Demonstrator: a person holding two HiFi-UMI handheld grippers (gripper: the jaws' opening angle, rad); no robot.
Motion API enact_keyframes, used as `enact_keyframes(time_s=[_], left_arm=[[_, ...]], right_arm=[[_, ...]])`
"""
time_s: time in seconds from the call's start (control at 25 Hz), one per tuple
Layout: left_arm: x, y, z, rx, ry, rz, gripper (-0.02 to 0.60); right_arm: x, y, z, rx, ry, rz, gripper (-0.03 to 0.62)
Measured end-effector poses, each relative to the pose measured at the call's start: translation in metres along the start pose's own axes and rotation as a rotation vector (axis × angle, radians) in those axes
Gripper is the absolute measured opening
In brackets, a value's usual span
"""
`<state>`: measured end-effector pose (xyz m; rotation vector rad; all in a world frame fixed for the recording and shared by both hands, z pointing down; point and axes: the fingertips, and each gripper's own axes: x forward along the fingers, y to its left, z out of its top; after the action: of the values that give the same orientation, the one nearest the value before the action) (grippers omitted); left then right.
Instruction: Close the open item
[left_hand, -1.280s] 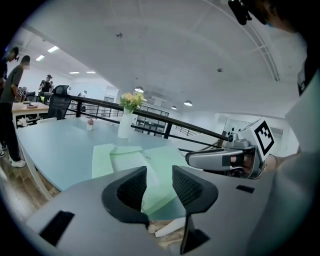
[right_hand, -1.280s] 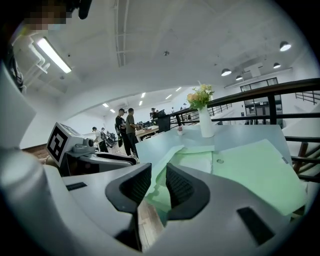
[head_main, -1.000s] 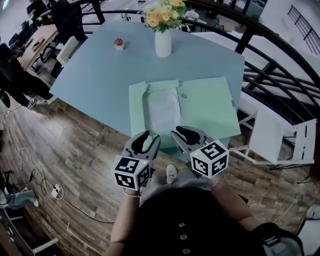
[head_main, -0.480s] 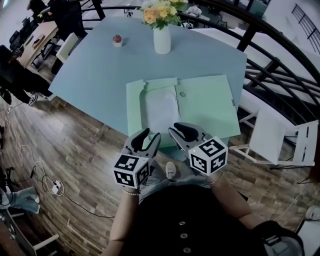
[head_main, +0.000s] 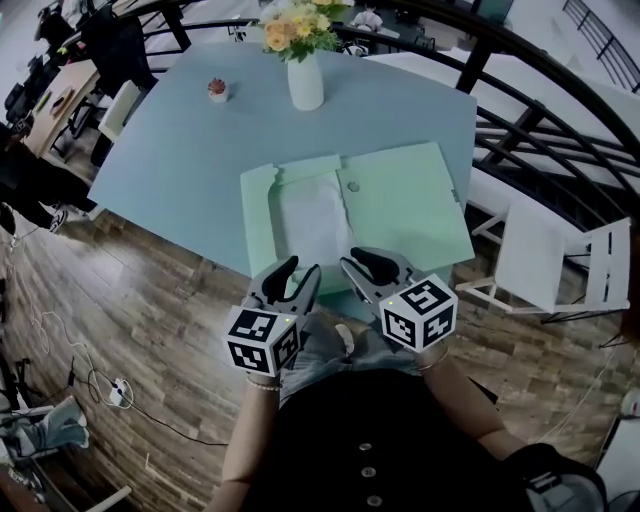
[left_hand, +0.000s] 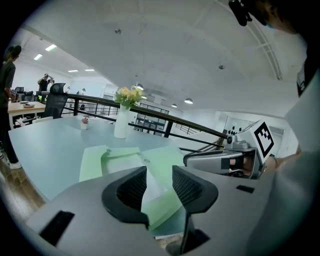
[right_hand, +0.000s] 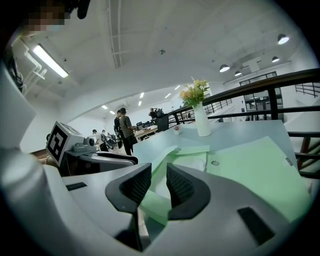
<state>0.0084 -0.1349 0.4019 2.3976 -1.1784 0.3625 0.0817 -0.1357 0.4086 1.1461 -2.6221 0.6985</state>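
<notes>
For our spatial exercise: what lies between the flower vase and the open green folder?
Nothing. The head view shows only bare blue table between the flower vase and the green folder.

Head overhead — all share folder (head_main: 400, 200)

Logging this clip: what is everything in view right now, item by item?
table: one, pale blue, centre
folder: one, green, lying open at the table's near edge
paper: white, inside the folder's left half
vase: one, white, holding yellow flowers, far side of the table
potted plant: one, small, left of the vase
railing: black, behind and right of the table
left gripper: grey, open, empty
right gripper: grey, open, empty
</notes>
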Motion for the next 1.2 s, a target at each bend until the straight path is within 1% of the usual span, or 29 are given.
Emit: enact_keyframes(time_s=[0.24,0.6,1.2], left_arm=[[-0.001,0.006,0.006,0.015,0.005,-0.033,0.158],[-0.009,0.026,0.007,0.013,0.021,-0.057,0.158],[-0.013,0.039,0.005,0.011,0.044,-0.084,0.158]], right_arm=[[0.004,0.002,0.001,0.013,0.000,-0.038,0.092],[0.012,0.008,0.003,0.028,-0.004,-0.087,0.092],[0.018,0.011,0.002,0.045,0.005,-0.124,0.092]])
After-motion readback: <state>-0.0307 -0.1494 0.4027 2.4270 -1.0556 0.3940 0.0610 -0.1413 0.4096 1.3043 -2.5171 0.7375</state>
